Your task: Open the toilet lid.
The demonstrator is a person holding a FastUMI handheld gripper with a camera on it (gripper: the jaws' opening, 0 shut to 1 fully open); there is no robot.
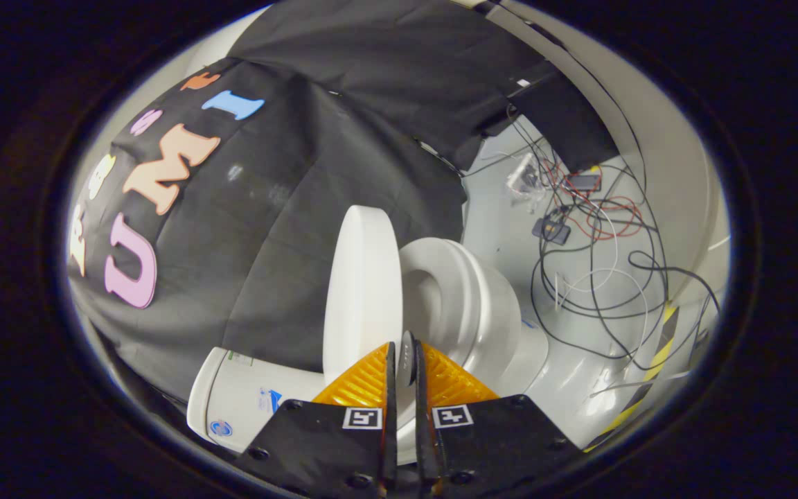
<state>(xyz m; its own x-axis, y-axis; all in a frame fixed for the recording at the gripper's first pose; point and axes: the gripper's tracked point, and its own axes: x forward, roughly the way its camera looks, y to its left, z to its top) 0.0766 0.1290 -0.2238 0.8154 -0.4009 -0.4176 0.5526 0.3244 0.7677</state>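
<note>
Gripper view: toilet lid, smooth glossy white oval, stands raised off the rounded white seat and bowl, just ahead of the gripper, whose fingers are nearly closed, pinching the lid's thin edge between them. White tank beside the lid carries small stickers, too small to read. Beyond the bowl, tangled black, white and red cables lie on the pale floor, by creased black cloth wall.

White toilet lid raised upright, away from the seat, edge between the fingers.
</note>
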